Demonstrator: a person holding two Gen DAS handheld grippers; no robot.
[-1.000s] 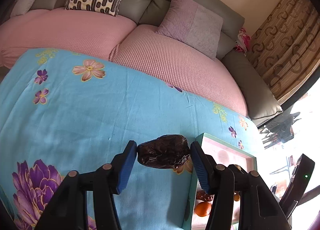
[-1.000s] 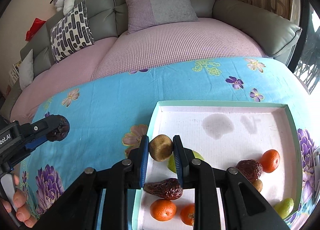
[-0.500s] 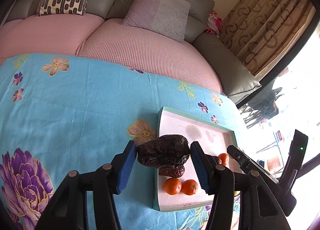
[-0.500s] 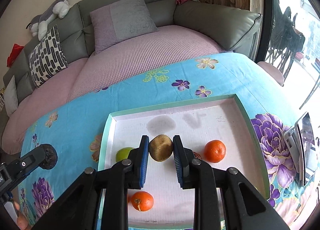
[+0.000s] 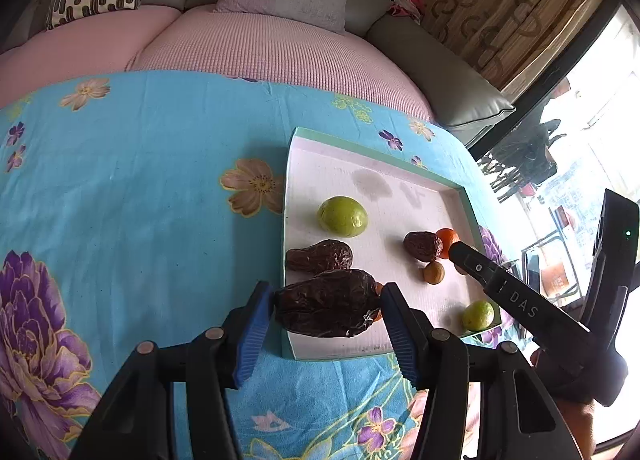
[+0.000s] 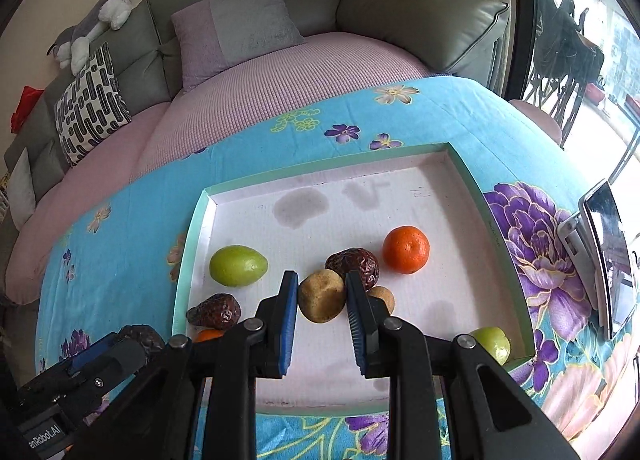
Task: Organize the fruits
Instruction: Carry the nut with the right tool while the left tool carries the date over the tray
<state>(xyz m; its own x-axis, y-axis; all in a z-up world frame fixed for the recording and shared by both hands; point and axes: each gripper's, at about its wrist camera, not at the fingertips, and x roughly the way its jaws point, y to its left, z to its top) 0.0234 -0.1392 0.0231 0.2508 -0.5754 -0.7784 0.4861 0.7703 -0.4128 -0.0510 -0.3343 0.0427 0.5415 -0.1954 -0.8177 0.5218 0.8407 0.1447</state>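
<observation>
Left wrist view: the left claw [image 5: 326, 312] is clamped on a large dark wrinkled date [image 5: 327, 302], which is held over the near left corner of the tray [image 5: 285, 196]. The tray is seen resting on the blue flowered cloth [image 5: 132, 188] of the counter. A green fruit [image 5: 342, 216], a second date [image 5: 319, 256], a third date [image 5: 423, 246] and a small brown fruit [image 5: 433, 272] are noted on the tray floor. An orange [image 5: 448, 238] is partly hidden behind the third date and the right claw's finger. A sliver of orange at the held date's right end cannot be identified with certainty. A small green fruit [image 5: 477, 315] lies at the near right corner.

Right wrist view: the right claw [image 6: 322, 302] is closed on a tan, potato-like fruit [image 6: 322, 296], held above the tray's middle. The small brown fruit [image 6: 384, 295] is largely covered by the right finger. Another orange [image 6: 209, 335] is cut off by the claw body at lower left. The left claw [image 6: 136, 340] enters at lower left, its date only partly visible. A grey sofa [image 6: 420, 20] stands behind.
</observation>
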